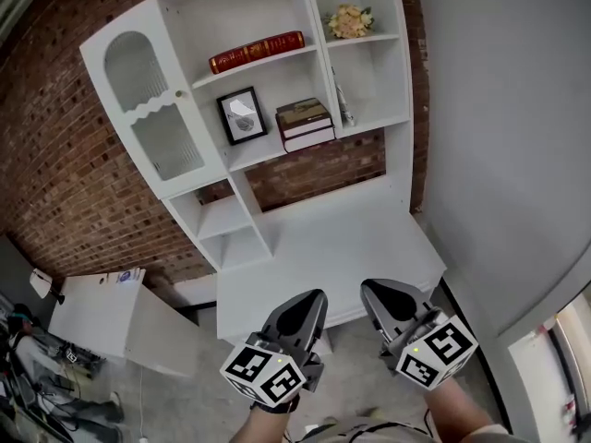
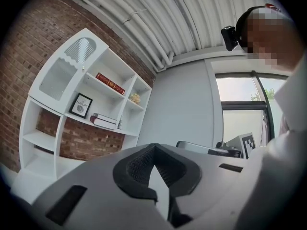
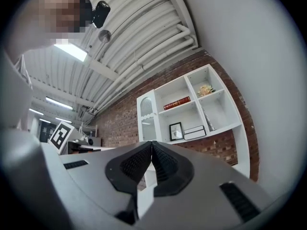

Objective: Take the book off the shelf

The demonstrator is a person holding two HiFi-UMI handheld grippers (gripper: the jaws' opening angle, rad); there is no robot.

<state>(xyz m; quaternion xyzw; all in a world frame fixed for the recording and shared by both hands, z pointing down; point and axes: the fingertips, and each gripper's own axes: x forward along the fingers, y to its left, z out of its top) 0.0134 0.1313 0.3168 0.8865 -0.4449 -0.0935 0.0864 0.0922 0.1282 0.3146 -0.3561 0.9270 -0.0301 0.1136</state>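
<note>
A red book point(image 1: 257, 52) lies flat on an upper shelf of the white shelf unit point(image 1: 214, 214); it also shows as a red book point(image 2: 110, 83) in the left gripper view and a red book point(image 3: 176, 103) in the right gripper view. A stack of two books point(image 1: 306, 124) lies on the shelf below, beside a framed picture point(image 1: 242, 115). My left gripper point(image 1: 314, 295) and right gripper point(image 1: 367, 289) hang side by side near the desk's front edge, far below the shelves. Both are shut with nothing between the jaws.
A bunch of flowers point(image 1: 350, 21) sits in the top right compartment. The white desk top point(image 1: 332, 247) stretches below the shelves. A glass-fronted cabinet door point(image 1: 152, 118) is at the left. A grey wall point(image 1: 499, 127) stands at the right, a white side table point(image 1: 97, 307) and clutter at the lower left.
</note>
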